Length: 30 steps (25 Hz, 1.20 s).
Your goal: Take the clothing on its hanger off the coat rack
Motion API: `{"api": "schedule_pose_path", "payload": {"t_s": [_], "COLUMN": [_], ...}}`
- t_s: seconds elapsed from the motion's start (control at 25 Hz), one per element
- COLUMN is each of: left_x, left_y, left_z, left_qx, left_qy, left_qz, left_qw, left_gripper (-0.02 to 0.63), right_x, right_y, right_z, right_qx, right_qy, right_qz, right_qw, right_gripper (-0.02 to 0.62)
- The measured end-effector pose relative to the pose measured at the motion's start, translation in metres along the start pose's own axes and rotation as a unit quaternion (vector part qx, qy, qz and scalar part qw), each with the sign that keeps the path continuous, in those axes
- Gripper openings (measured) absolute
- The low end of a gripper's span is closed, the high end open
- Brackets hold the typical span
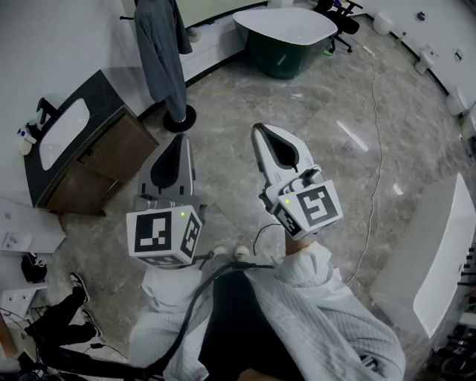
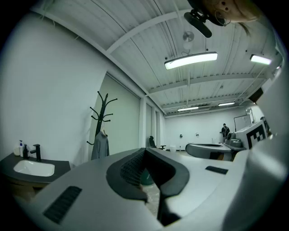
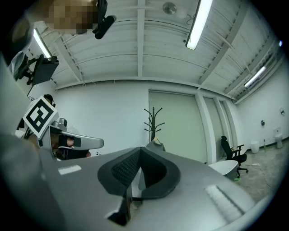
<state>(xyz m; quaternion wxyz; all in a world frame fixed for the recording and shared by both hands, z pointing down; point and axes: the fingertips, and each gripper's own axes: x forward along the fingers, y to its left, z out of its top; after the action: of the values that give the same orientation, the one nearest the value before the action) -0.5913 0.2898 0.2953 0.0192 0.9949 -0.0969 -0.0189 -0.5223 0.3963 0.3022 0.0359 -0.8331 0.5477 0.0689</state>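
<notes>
A grey garment (image 1: 160,52) hangs on a hanger from the black coat rack (image 1: 178,117) at the far left of the floor. Both grippers are held out in front of me, well short of the rack, pointing toward it. My left gripper (image 1: 181,141) is shut with nothing between its jaws, and my right gripper (image 1: 259,129) is shut and empty too. In the left gripper view the rack (image 2: 103,118) stands ahead on the left with the garment (image 2: 100,145) low on it. In the right gripper view the rack (image 3: 153,118) rises straight ahead, and the garment (image 3: 156,143) just shows above the shut gripper (image 3: 140,150).
A dark vanity with a white sink (image 1: 63,134) stands left of the rack. A white-topped table on a green base (image 1: 286,30) and an office chair (image 1: 338,18) are at the back. A cable (image 1: 372,149) runs over the stone floor. A white counter (image 1: 439,253) is at the right.
</notes>
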Motion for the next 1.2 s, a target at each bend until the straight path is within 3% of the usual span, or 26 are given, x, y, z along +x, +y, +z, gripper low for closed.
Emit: {"api": "schedule_pose_path", "payload": {"t_s": [0.4,0.68,0.88,1.2], "left_x": [0.009,0.013,0.021,0.087], "left_y": [-0.003,-0.01,-0.015,-0.01], "left_z": [0.0,0.0,-0.004,-0.028], "left_qx": [0.009,0.008,0.003,0.004], "left_qy": [0.005,0.0,-0.007,0.017], "left_qz": [0.003,0.005,0.002,-0.011], "left_qw": [0.9999,1.0,1.0,0.9998], "left_gripper": [0.005,0.005,0.005,0.005], "right_x": [0.002,-0.007,-0.009,0.028], "right_y": [-0.008,-0.024,-0.027,-0.063], "right_z": [-0.002,-0.003,-0.006,-0.032], "right_qx": [-0.005,-0.004,-0.011,-0.014], "right_qy": [0.002,0.01,0.007,0.026], "right_qz": [-0.002,-0.029,-0.013,-0.013], "right_qw": [1.0,1.0,1.0,0.999], "right_gripper": [0.0,0.002,0.002,0.002]}}
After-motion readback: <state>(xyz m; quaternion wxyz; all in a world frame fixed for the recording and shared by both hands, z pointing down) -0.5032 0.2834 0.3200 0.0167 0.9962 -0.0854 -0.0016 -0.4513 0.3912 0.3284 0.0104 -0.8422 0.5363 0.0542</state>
